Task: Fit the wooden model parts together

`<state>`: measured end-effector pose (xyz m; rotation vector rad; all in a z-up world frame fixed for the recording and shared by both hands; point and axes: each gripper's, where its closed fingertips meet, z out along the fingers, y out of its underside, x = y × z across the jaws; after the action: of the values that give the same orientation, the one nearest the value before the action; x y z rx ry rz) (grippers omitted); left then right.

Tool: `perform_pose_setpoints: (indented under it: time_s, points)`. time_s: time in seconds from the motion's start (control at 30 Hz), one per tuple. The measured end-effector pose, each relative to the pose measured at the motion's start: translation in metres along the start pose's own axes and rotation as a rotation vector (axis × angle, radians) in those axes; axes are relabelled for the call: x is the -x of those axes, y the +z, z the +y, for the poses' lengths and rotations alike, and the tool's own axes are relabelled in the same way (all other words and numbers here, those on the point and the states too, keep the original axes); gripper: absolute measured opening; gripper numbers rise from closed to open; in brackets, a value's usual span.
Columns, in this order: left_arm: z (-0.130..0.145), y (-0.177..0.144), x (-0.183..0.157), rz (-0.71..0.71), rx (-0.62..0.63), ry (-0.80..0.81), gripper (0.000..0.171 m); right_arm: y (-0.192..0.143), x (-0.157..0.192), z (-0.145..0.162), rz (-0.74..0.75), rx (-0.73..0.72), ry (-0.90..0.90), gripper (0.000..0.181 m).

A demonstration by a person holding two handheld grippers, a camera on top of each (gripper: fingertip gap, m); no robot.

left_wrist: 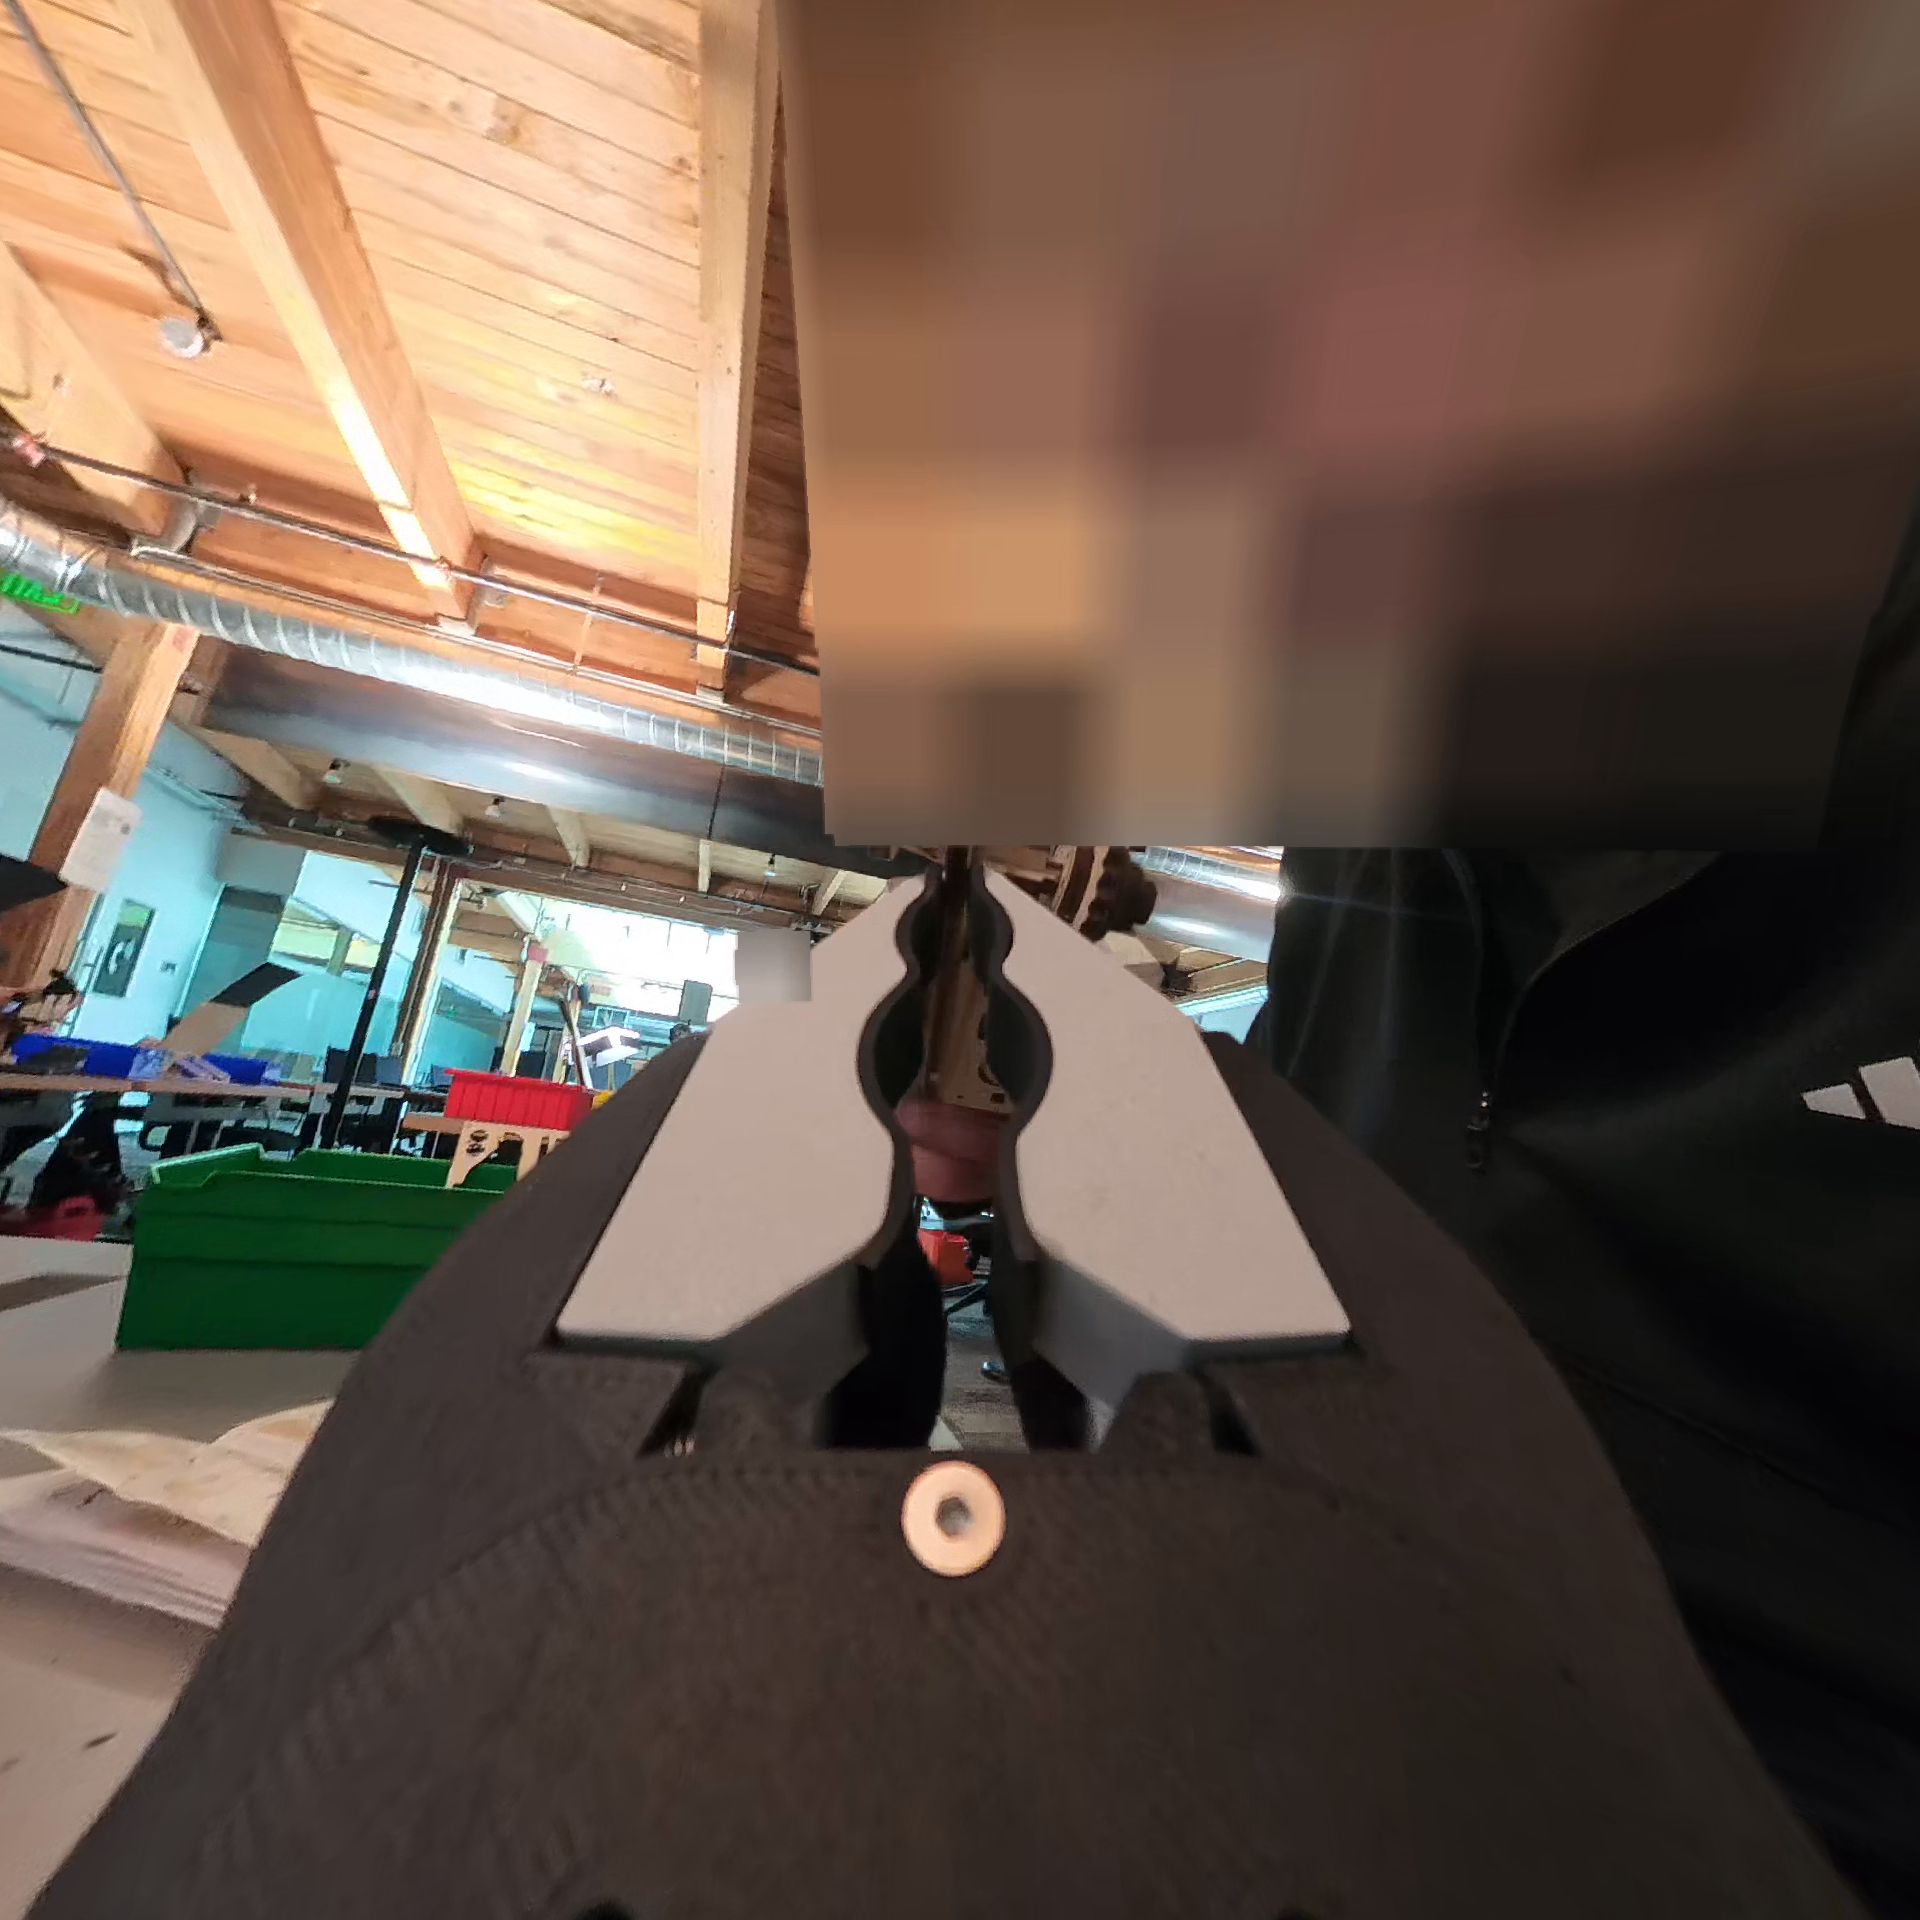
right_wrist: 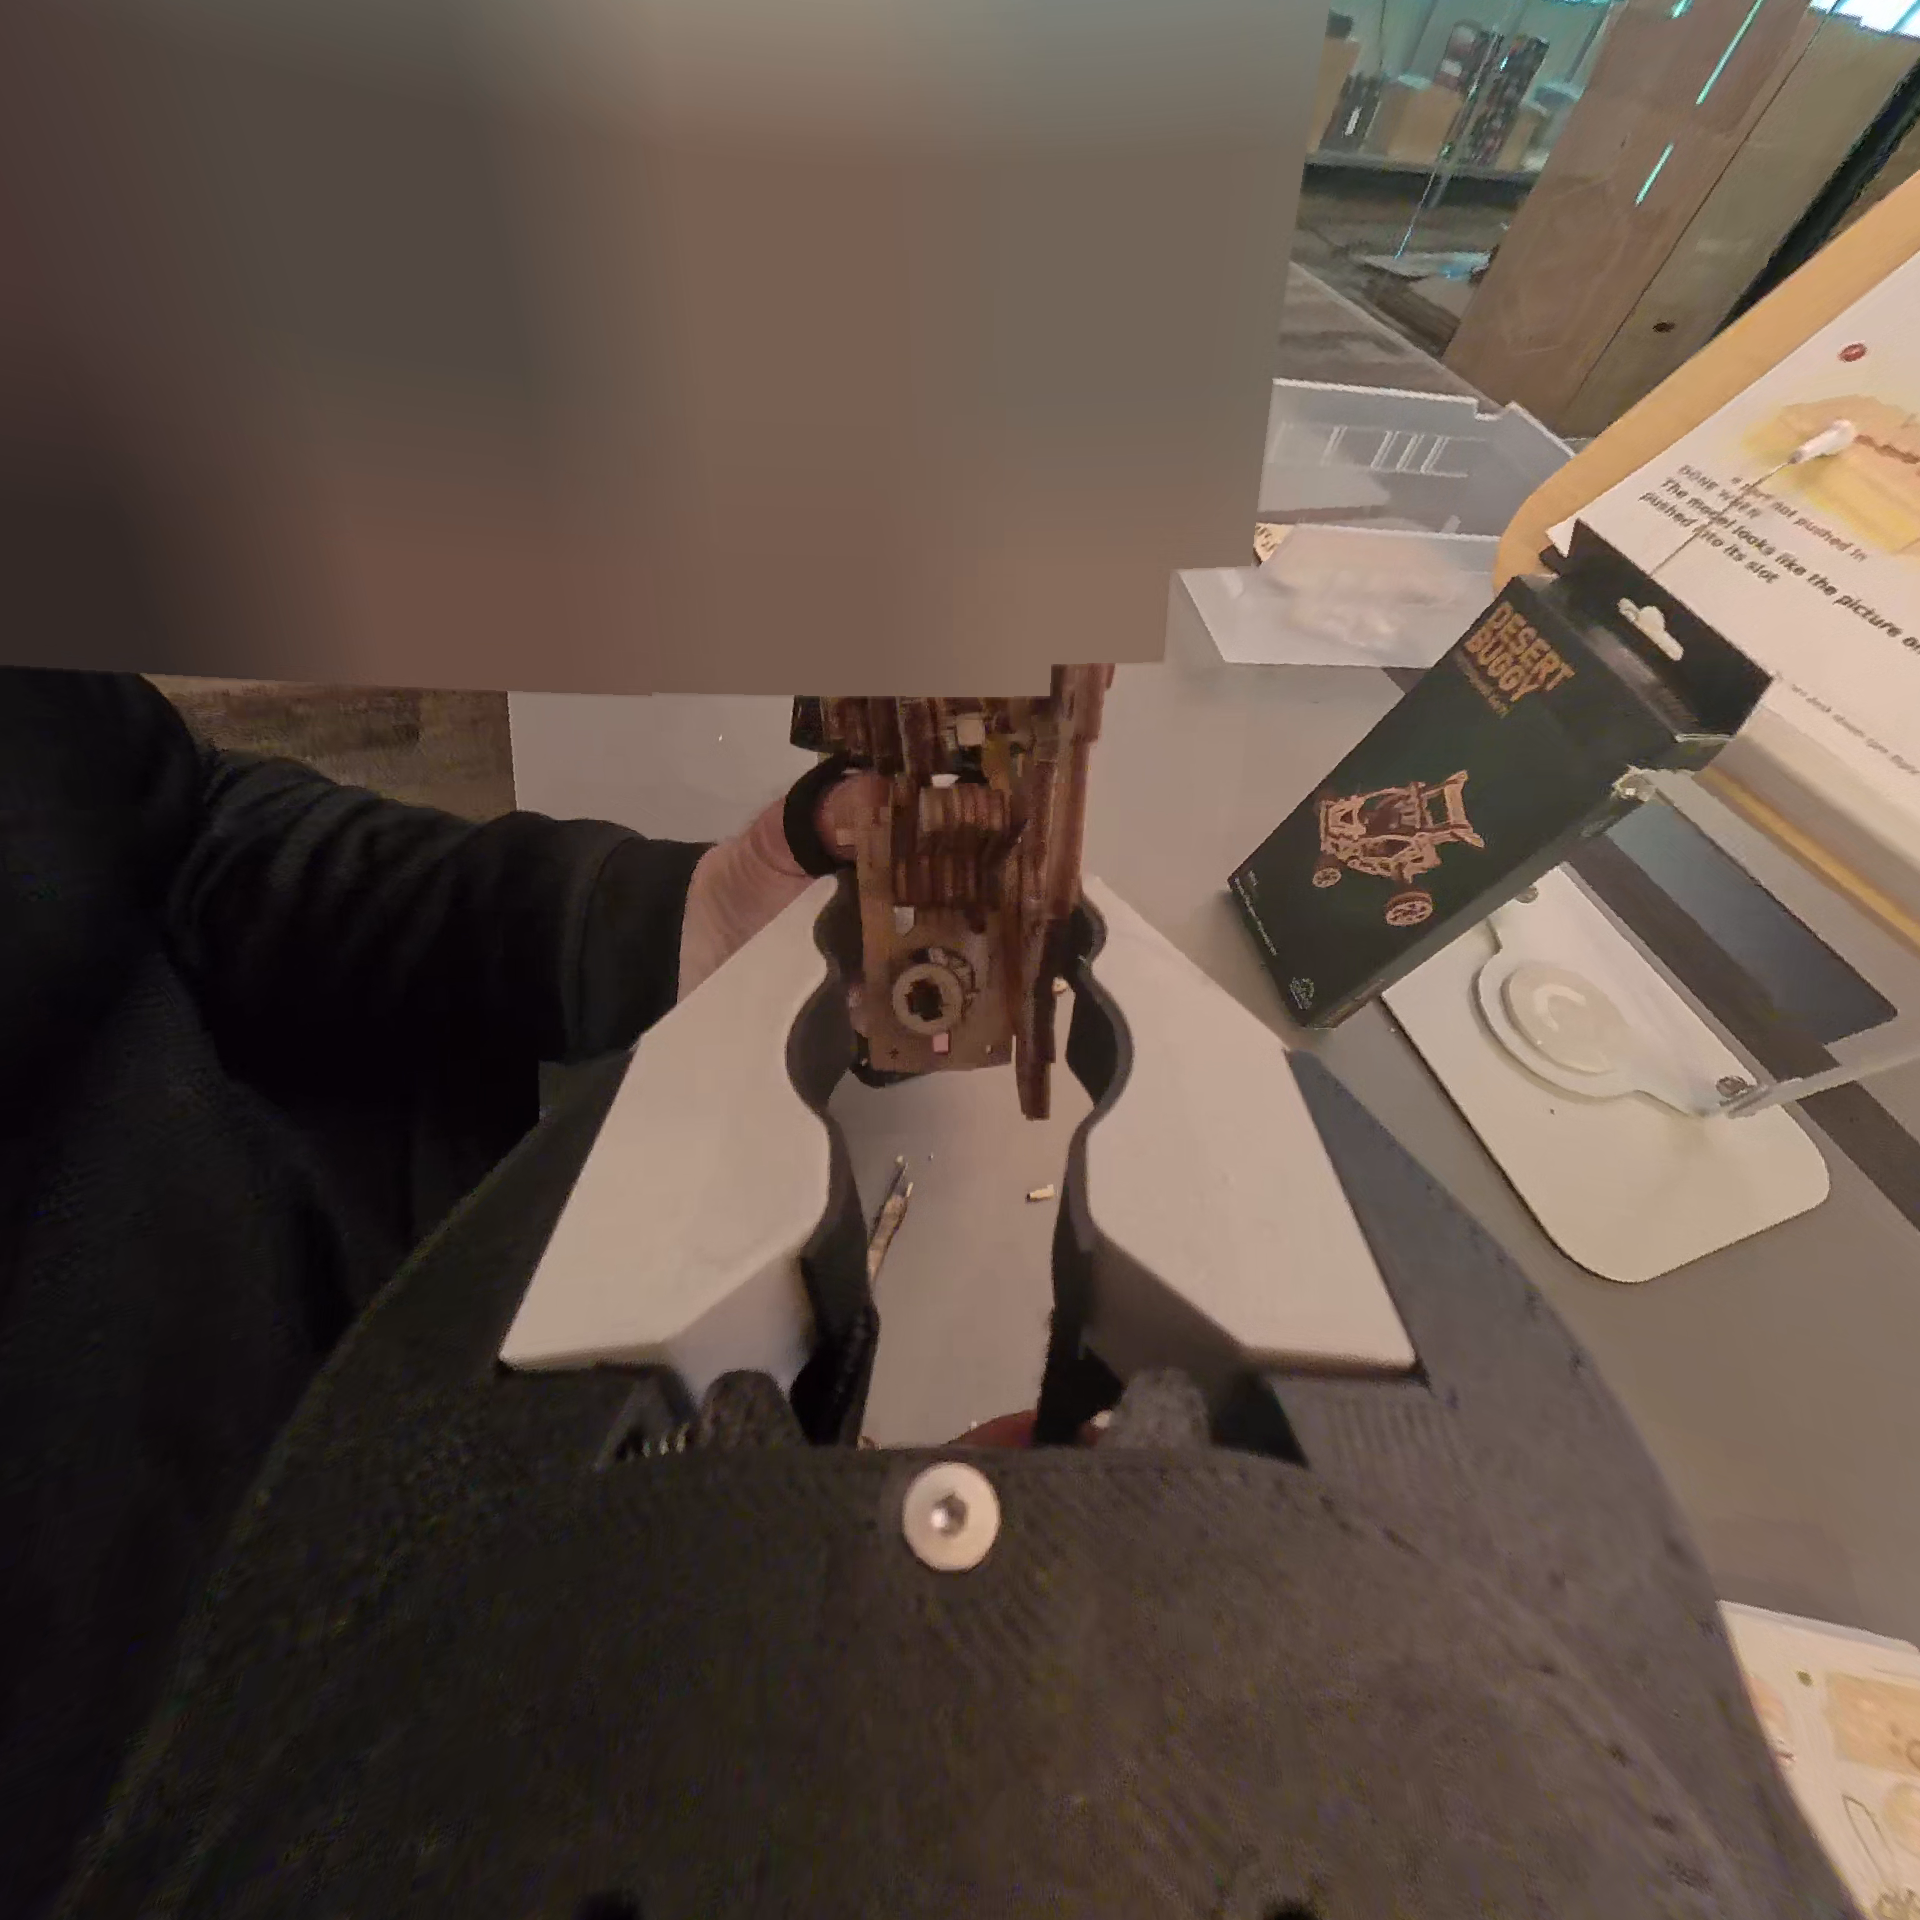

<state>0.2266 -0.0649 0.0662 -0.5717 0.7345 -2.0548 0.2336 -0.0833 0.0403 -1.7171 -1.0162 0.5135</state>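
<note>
Plywood, thin and laser-cut into brown interlocking plates, made up the partly built wooden model (right_wrist: 951, 914), which was held off the grey bench (right_wrist: 1226, 831) in front of the person's dark jacket. In the right wrist view the right tool (right_wrist: 961, 935) had its pale grey fingers (right_wrist: 727, 1143) set narrowly on either side of the model's lower plate with the round toothed hub, apparently pinching it, though contact on the right finger was partly hidden. In the left wrist view the left tool (left_wrist: 954, 894) was nearly closed, its tips clamped on a thin edge of the same brown assembly (left_wrist: 961, 997), with a fingertip visible behind the gap. The model was judged light but brittle: the slim tabs and stacked gear-like discs would likely snap or delaminate under a twist, and the smooth faces could slide between hard fingers. Hold was best taken on the flat outer side plates near the hub, across their thickness, not on protruding strips or gears. Small loose wooden bits (right_wrist: 1039, 1195) lay on the bench below, and a black product box (right_wrist: 1475, 790) stood propped to the right.
</note>
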Motion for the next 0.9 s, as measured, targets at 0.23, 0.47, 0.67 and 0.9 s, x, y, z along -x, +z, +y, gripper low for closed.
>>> perform_pose_setpoints:
  time_s: [0.23,0.47,0.67,0.9]
  points:
    - [-0.007,-0.005,0.005,-0.015,-0.026,-0.019,0.015,-0.001,-0.004,0.001,-0.005,0.01,-0.05,0.036]
    - [-0.01,-0.015,0.01,-0.097,0.084,0.046,0.032,-0.003,-0.003,0.013,0.012,0.048,-0.146,0.036]
    - [0.002,-0.029,0.01,-0.223,0.378,0.208,0.033,-0.003,-0.01,0.045,-0.025,0.17,-0.153,0.036]
    - [0.034,-0.019,0.013,-0.338,0.709,0.383,0.027,-0.004,-0.016,0.069,-0.12,0.207,-0.131,0.036]
